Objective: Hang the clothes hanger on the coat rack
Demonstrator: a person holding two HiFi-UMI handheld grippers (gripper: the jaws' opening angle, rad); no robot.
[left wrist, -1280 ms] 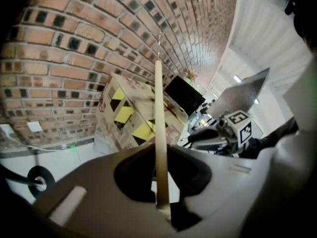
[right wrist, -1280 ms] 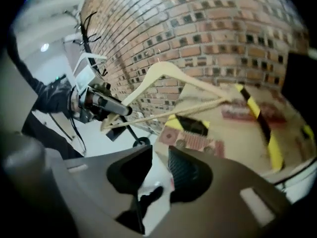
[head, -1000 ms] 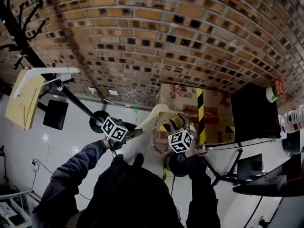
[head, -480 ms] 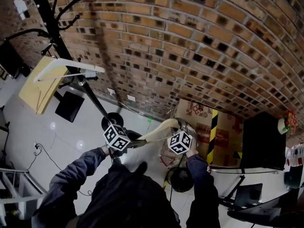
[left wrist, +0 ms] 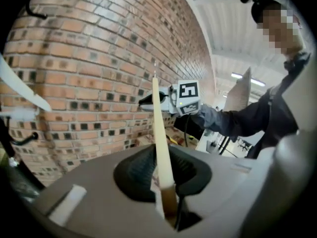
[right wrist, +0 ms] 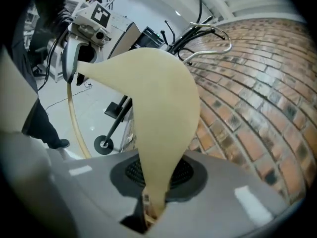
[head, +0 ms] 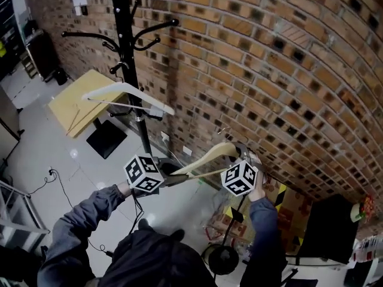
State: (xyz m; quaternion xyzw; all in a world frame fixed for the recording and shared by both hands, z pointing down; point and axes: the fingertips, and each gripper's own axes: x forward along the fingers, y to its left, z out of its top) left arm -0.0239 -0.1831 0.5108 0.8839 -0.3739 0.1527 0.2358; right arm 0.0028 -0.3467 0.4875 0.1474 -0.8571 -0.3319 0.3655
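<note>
While aloft, left gripper (head: 169, 177), right gripper (head: 246, 160) on hanger (head: 209, 158)

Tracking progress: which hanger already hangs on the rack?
The white hanger, on the coat rack; the cream hanger is in the left gripper and right gripper.

The clothes hanger (head: 210, 156) sits right of the coat rack (head: 128, 52), before the brick wall (head: 275, 58).

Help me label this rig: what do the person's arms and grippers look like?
The left gripper and right gripper have grey housings with a black ribbed recess; each carries a white cube with black square markers. Both sleeves are dark grey.
</note>
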